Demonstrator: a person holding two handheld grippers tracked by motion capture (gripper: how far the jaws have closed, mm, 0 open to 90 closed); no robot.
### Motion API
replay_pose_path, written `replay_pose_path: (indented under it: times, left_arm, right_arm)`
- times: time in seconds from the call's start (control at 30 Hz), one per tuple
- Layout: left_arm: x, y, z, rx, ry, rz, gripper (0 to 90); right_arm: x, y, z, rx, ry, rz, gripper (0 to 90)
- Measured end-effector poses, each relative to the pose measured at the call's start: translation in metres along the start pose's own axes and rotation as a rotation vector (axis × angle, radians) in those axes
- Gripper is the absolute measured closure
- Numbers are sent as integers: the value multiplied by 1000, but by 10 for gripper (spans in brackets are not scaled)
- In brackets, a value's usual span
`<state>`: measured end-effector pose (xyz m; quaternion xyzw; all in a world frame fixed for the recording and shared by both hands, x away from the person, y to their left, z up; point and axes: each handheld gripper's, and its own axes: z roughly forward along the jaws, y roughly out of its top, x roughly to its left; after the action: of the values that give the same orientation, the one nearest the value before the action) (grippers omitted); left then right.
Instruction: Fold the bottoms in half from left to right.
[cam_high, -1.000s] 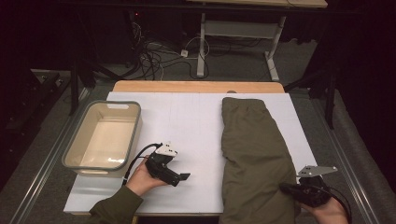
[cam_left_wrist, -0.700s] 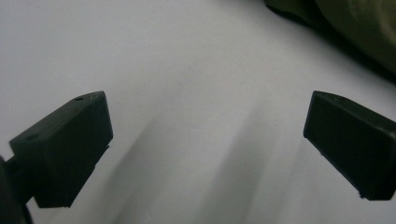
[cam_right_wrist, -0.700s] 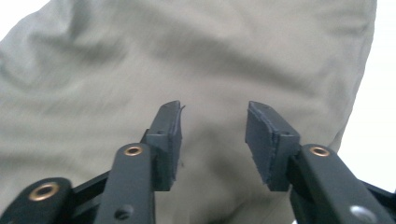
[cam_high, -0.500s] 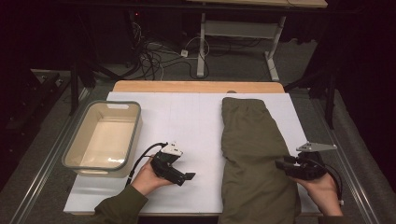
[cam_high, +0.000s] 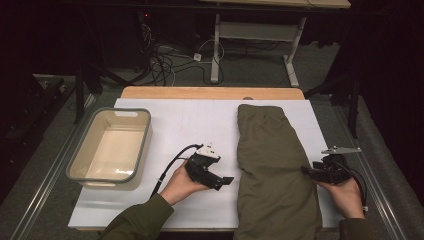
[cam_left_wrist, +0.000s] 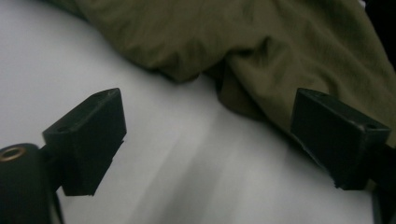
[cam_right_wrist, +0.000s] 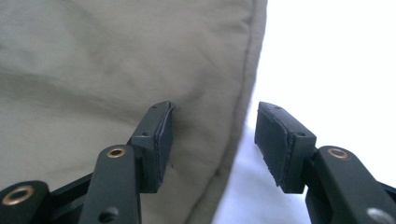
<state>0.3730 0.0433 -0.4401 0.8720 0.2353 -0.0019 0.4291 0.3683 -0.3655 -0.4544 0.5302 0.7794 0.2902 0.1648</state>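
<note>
— One olive garment (cam_high: 275, 165), folded long, laid lengthwise down the right half of the white board (cam_high: 200, 125); hangs slightly past the near edge.

— And the tongs?

— Two. Left gripper (cam_high: 226, 181) held just beside the garment's left hem, tips aimed at the cloth, near it but apart. Seen in the left gripper view: jaws wide, lately closing a little, nothing between them but bare board, with a rumpled fold of the garment (cam_left_wrist: 243, 51) just ahead.

— Right one?

— Right gripper (cam_high: 305, 170) at the garment's right hem, tips at the cloth's edge. Seen in the right gripper view: jaws about half apart, just been opening, straddling the stitched hem (cam_right_wrist: 243, 84), one pad over cloth, the other over white board. No pinch on the fabric; gap visible either side of the hem.

— Room to move?

— Plenty of bare board between the garment and the tub (cam_high: 111, 149). Narrow white strip only to the right of the garment, then the board's edge and the metal rail (cam_high: 385, 200). Wooden table edge (cam_high: 210, 92) showing beyond the board's far side.

— Count?

— One garment, one board, one empty cream tub with a grey rim at the left edge of the board, well apart from the cloth. Two grippers, two hands, two olive sleeves.
</note>
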Motion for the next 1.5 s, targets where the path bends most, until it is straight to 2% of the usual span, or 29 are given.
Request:
replay_pose_path:
  times: [0.13,0.33,0.5,0.67,0.77,0.87,0.9,0.93,0.97,1.07,1.13,1.2,1.27,1.37,1.43,1.47,1.5]
  left_arm:
    - [0,15,12,2,5,-3,129]
    - [-1,25,32,13,4,-35,134]
    - [-5,29,52,53,11,-40,135]
    - [-4,26,66,90,16,-54,184]
    - [-3,25,64,101,25,-55,184]
    - [-2,20,48,105,55,-36,186]
    - [-1,18,40,99,65,-26,215]
    - [1,14,33,88,70,-19,341]
    - [3,11,27,84,69,-28,341]
    - [9,4,22,119,28,-44,454]
    - [7,0,29,159,-16,-25,544]
    - [2,-1,38,178,-47,-13,643]
    - [-3,-1,48,178,-70,-3,648]
    - [-10,5,54,129,-85,14,641]
    - [-15,12,56,87,-104,29,591]
    - [-22,19,58,54,-109,56,538]
    - [-22,19,58,54,-109,56,538]
  right_arm:
    - [-3,-2,2,-1,4,9,520]
    - [0,-2,1,3,16,-3,652]
    - [0,-2,2,6,28,-4,719]
    - [2,-2,3,6,57,-7,820]
    - [1,-2,3,5,61,-7,822]
    - [1,-3,3,-5,58,-7,829]
    - [1,-3,3,-6,57,-8,829]
    - [1,-3,3,-6,60,-7,829]
    - [1,-3,3,-6,60,-7,829]
    - [1,-3,3,-4,60,-8,832]
    - [1,-3,3,-4,57,-8,833]
    - [1,-3,3,-5,57,-7,833]
    - [1,-3,3,-5,57,-8,833]
    - [1,-3,3,-5,60,-7,833]
    - [1,-3,3,-7,60,-8,833]
    - [1,-3,3,-6,60,-9,833]
    - [1,-3,3,-6,60,-9,833]
